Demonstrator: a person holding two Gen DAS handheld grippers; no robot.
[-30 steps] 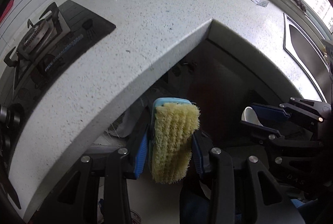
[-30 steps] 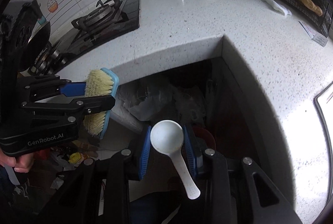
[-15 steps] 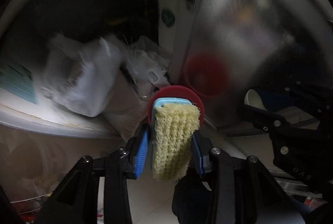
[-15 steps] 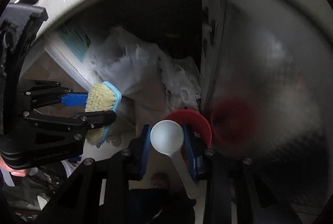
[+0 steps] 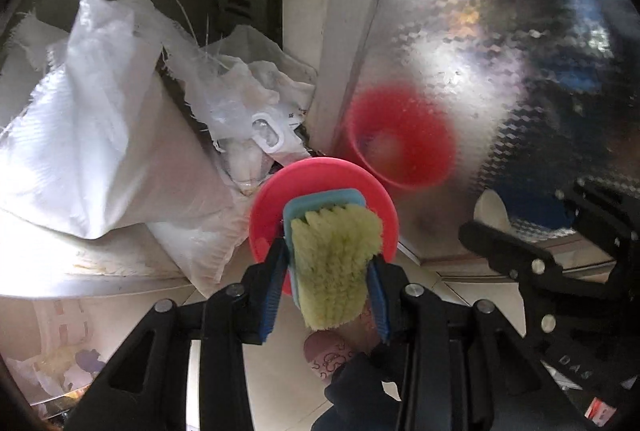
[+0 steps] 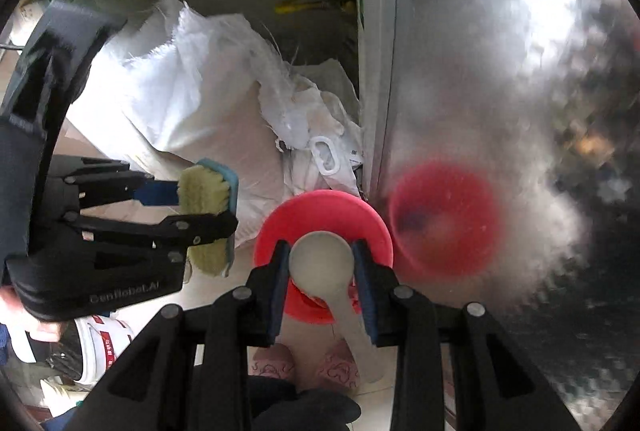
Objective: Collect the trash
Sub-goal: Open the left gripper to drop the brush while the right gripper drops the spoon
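Left wrist view shows the left gripper [image 5: 326,285] with its fingers clamped on a scrub brush [image 5: 334,263] — stiff yellow bristles, hard blue back, light and easy to hold by its sides. Beside it, the right gripper [image 6: 320,283] pinches a smooth white plastic spoon [image 6: 322,267] at the bowl. Both hang over a round red bin [image 6: 324,219] on the floor — light, rigid trash, I judge, though the spoon looks slippery.
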